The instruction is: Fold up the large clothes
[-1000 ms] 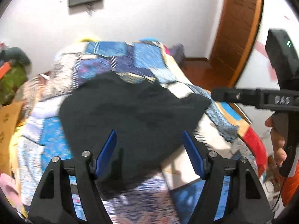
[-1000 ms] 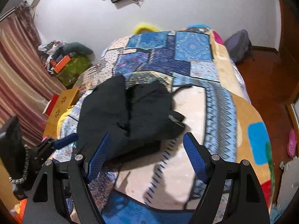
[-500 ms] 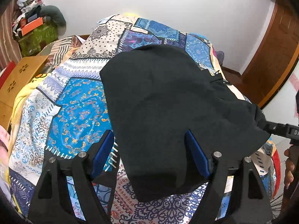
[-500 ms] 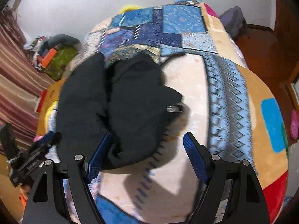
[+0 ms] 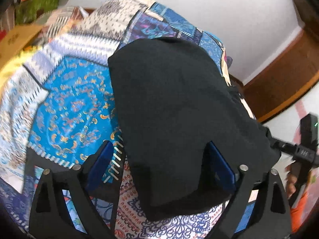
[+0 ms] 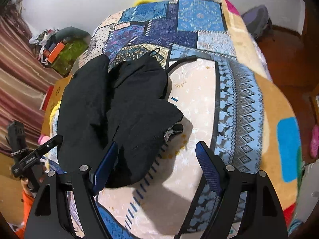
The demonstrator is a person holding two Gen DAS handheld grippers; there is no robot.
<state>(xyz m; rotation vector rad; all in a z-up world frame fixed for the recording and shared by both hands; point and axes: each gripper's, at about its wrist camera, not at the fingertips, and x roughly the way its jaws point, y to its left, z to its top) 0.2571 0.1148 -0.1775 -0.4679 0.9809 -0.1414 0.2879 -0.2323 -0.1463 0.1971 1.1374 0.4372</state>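
A large black garment [image 5: 175,115] lies in a heap on a patchwork bedspread [image 5: 69,107]. It also shows in the right wrist view [image 6: 119,107], bunched with folds. My left gripper [image 5: 159,163] is open, low over the garment's near end, its blue fingers [image 5: 99,159] on either side of the cloth. My right gripper [image 6: 155,159] is open at the garment's near right edge, its left finger [image 6: 105,165] against the cloth, its right finger over the bare bedspread [image 6: 199,103]. The other gripper shows at each view's edge.
The bed fills both views. A cardboard box [image 5: 18,37] and a pile of clutter [image 6: 57,45] stand to the left of the bed. A wooden door [image 5: 289,69] and brown floor [image 6: 287,55] lie to the right. White wall is behind.
Both grippers have moved down and closer to the garment. The left view has swung over the bed and now looks down on the cloth. Both grippers stay open.
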